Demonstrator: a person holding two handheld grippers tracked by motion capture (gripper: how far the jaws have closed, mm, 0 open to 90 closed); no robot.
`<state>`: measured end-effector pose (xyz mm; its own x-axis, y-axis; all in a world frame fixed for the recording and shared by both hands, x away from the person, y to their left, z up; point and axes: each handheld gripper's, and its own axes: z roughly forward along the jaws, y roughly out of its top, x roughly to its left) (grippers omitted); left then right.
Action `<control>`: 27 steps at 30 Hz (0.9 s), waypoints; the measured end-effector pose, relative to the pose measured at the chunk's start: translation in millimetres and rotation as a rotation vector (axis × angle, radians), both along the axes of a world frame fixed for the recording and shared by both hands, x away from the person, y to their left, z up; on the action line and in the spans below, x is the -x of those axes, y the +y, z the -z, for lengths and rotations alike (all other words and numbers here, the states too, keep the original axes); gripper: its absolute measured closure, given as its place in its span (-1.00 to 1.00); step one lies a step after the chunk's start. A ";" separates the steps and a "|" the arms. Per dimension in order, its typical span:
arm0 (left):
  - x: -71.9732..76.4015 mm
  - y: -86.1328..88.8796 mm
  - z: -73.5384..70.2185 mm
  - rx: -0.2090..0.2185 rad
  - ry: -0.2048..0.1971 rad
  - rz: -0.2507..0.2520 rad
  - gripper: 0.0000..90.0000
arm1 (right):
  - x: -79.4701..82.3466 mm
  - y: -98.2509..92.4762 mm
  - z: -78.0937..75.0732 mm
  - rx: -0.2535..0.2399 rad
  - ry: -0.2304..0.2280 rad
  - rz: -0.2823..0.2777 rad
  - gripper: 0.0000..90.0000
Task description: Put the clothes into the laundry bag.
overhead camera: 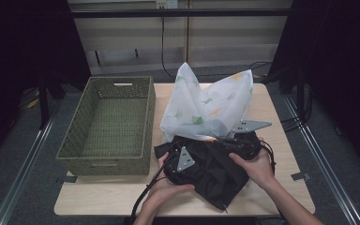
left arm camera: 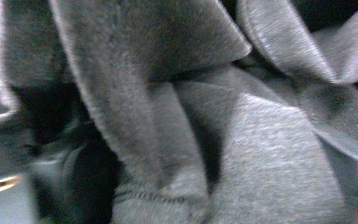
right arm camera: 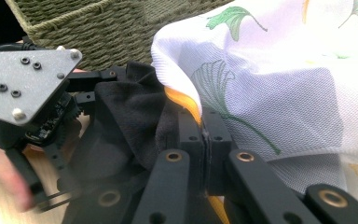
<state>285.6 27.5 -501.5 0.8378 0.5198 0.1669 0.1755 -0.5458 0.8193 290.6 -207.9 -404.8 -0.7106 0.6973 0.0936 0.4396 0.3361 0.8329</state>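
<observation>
Black cloth (overhead camera: 206, 168) lies bunched at lower centre of the table (overhead camera: 281, 187), one white leaf-print cloth (overhead camera: 206, 108) rising behind it and one woven basket (overhead camera: 108, 122) at left. Right tongs (right arm camera: 204, 140) are clamped tight on the white cloth's edge. Left tongs (overhead camera: 180, 161) press into the black folds, their tips buried; whether they grip anything I cannot tell.

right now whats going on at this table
A person is working two grippers on a heap of cloth beside a woven basket. The right gripper has its jaws shut on the edge of a white leaf-print mesh bag. The left gripper is pushed down into a black garment at the bag's mouth; how its jaws stand cannot be made out.
</observation>
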 end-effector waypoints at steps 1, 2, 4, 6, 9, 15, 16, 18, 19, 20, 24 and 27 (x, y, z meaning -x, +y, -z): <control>0.9 -0.3 -0.9 -0.027 -0.011 -0.011 -0.49 | -0.2 0.2 -0.3 0.002 -0.002 -0.005 0.98; 1.4 -0.9 -0.7 -0.049 -0.047 -0.033 -0.14 | -0.1 1.2 -1.7 0.002 -0.001 -0.001 0.98; 1.5 -2.5 -2.0 -0.039 -0.057 -0.090 0.15 | 0.1 2.3 -3.4 -0.001 -0.008 -0.006 0.98; 2.2 -2.7 -2.9 -0.003 -0.050 -0.111 0.37 | 0.4 2.7 -4.2 -0.001 -0.008 -0.009 0.98; 0.6 -1.9 -9.0 0.061 -0.040 -0.129 0.70 | 0.1 3.6 -7.7 -0.007 -0.011 -0.008 0.98; -7.4 4.5 -38.6 0.217 -0.009 -0.129 0.77 | -3.5 2.0 -24.9 -0.045 -0.042 -0.004 0.98; -8.7 5.1 -45.4 0.228 -0.016 -0.132 0.77 | -3.4 2.3 -29.6 -0.049 -0.052 -0.007 0.98; -12.5 4.6 -58.3 0.284 -0.009 -0.127 0.78 | -0.6 4.1 -40.0 -0.063 -0.076 -0.008 0.98; -13.7 3.8 -65.6 0.295 -0.019 -0.128 0.78 | 1.2 5.3 -45.2 -0.068 -0.090 -0.014 0.98; -14.3 2.9 -72.8 0.308 -0.035 -0.136 0.78 | 3.3 6.6 -50.3 -0.072 -0.100 -0.022 0.98; -17.3 0.6 -103.5 0.375 -0.064 -0.161 0.79 | 12.1 12.4 -70.2 -0.103 -0.136 -0.048 0.98; -16.7 -3.6 -116.6 0.383 -0.105 -0.191 0.79 | 20.7 16.9 -82.4 -0.135 -0.156 -0.069 0.98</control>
<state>302.3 23.9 -384.9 0.7096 0.7045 0.0115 0.1482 -0.1653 0.9750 269.9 -191.1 -322.4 -0.7692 0.6353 0.0680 0.2814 0.2413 0.9288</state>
